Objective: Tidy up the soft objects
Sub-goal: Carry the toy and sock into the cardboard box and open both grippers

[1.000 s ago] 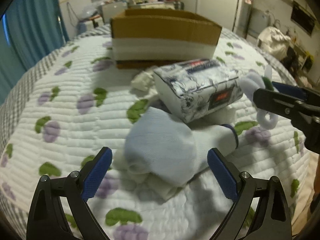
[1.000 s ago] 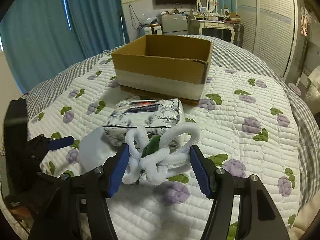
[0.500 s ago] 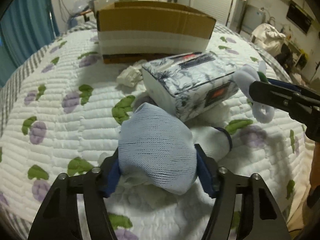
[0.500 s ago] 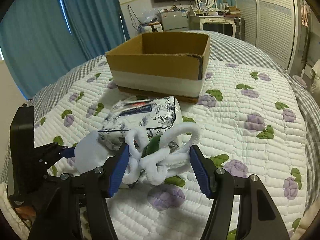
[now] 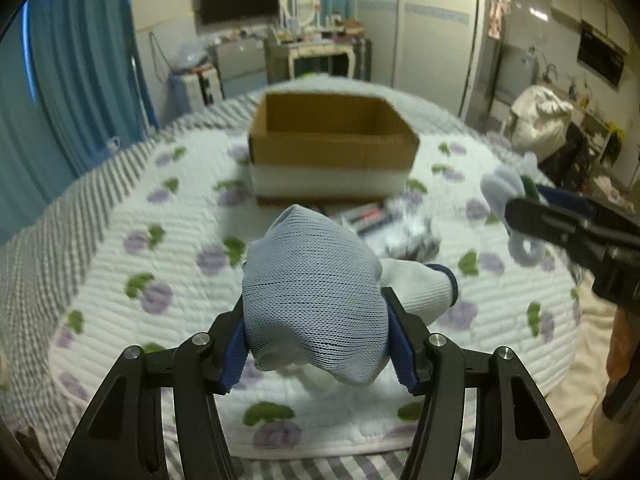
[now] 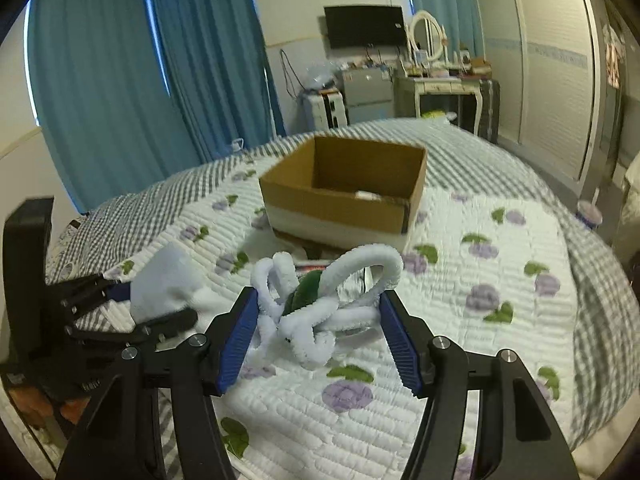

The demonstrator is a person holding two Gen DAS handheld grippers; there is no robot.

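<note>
My left gripper (image 5: 316, 344) is shut on a pale blue sock (image 5: 316, 300) and holds it above the quilt; the sock also shows in the right wrist view (image 6: 168, 284). My right gripper (image 6: 320, 328) is shut on a white pipe-cleaner flower with a green leaf (image 6: 316, 296), also lifted; the flower shows at the right of the left wrist view (image 5: 508, 204). An open cardboard box (image 5: 332, 148) stands on the bed beyond both grippers and also shows in the right wrist view (image 6: 344, 196). A patterned tissue pack (image 5: 392, 228) lies in front of it, partly hidden.
The floral quilt (image 5: 132, 248) covers a bed with grey checked edges. A white sock with a dark cuff (image 5: 424, 284) lies under the lifted one. Blue curtains (image 6: 120, 80) hang at the left, with a dresser and TV behind the bed.
My left gripper closed on the pale blue sock and lifted it off the quilt. My right gripper rose too, still holding the pipe-cleaner flower. Both views now look down into the box.
</note>
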